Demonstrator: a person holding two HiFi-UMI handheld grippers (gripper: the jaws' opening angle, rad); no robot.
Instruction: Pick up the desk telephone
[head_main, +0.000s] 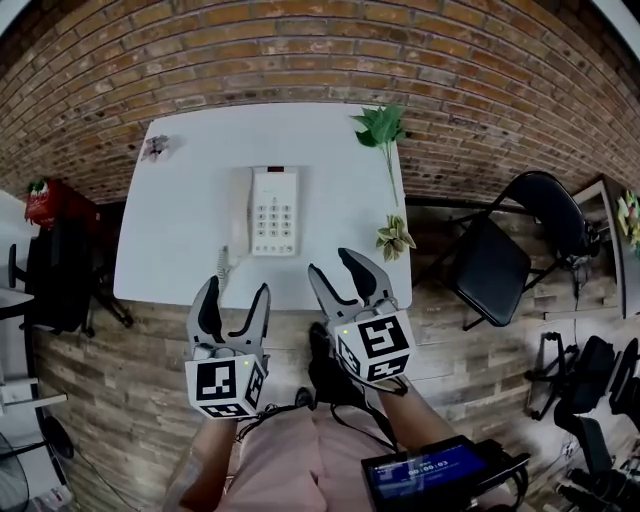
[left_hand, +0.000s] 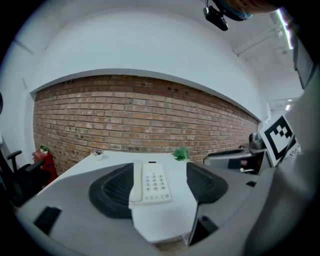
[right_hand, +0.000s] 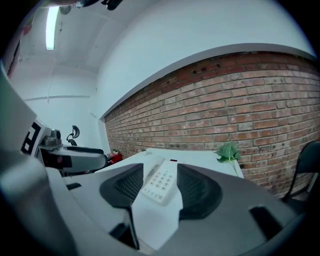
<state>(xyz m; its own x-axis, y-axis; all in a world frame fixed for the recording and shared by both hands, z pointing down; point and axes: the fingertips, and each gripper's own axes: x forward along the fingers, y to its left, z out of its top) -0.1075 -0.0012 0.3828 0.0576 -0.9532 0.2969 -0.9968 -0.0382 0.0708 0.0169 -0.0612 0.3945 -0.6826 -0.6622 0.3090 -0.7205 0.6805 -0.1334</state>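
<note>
Left fingers (head_main: 207, 305) and right fingers (head_main: 362, 275) gape, desk telephone (head_main: 274, 212) ahead, untouched.

A red brick wall (head_main: 320, 55) runs along the far side of the room, and a white table (head_main: 190, 225) stands with its far edge against it. In the gripper views the brick ends partway up, with plain white wall (left_hand: 145, 47) above it and a long ceiling light (right_hand: 51, 27) glowing overhead. The floor (head_main: 110, 390) is pale wood-look planking. A black folding chair (head_main: 488, 268) stands just beside the table's right end, a dark office chair (head_main: 60, 275) near its left end, and behind that sits a red object (head_main: 58, 205) of unclear kind. Dark gear (head_main: 590, 375) crowds the floor at the right edge.
</note>
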